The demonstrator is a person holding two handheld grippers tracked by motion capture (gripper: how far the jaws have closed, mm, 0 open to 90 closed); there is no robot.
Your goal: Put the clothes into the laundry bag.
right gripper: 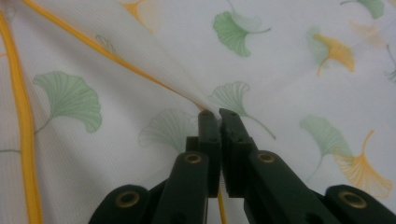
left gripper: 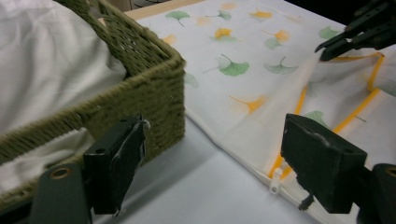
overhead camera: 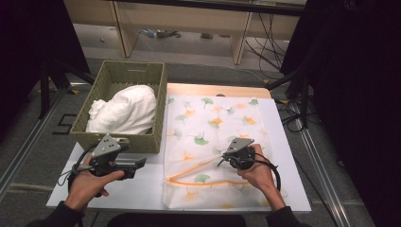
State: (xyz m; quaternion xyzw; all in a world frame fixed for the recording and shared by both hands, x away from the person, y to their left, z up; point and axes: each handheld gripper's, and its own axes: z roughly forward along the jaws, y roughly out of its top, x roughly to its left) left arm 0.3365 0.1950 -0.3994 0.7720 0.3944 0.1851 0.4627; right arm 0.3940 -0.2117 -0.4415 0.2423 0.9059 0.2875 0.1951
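R gripper (right gripper: 218, 114) has its jaws pinched on the laundry bag's (overhead camera: 213, 127) upper layer, lifting the opening. L gripper (left gripper: 210, 158) is spread wide, empty; basket (overhead camera: 156, 137) w/ white bedding (overhead camera: 127, 111) just ahead-left. Stuffing not begun.

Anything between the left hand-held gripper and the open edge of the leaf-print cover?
Nothing visible. The left hand-held gripper, jaws open, faces bare table up to the cover; the basket sits off to one side.
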